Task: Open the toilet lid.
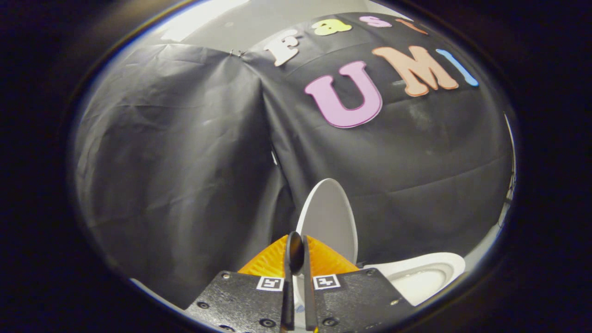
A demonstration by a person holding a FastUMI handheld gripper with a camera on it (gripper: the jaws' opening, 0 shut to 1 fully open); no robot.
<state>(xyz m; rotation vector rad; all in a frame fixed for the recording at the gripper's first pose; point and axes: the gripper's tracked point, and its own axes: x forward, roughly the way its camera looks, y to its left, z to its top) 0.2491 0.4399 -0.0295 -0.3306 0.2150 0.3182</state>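
The white oval plastic toilet lid [329, 217] is seen raised near upright, long axis vertical, its lower edge pinched edge-on between the nearly closed fingers [296, 252], above the white bowl [423, 275].

The white oval toilet lid [329, 217] stands raised nearly upright, just beyond the gripper [296, 252], whose 2 fingers are nearly together with a dark rounded edge between them. Beside it lies the open white toilet bowl [423, 275].

Creased black cloth walls [185, 152] (corner seam).
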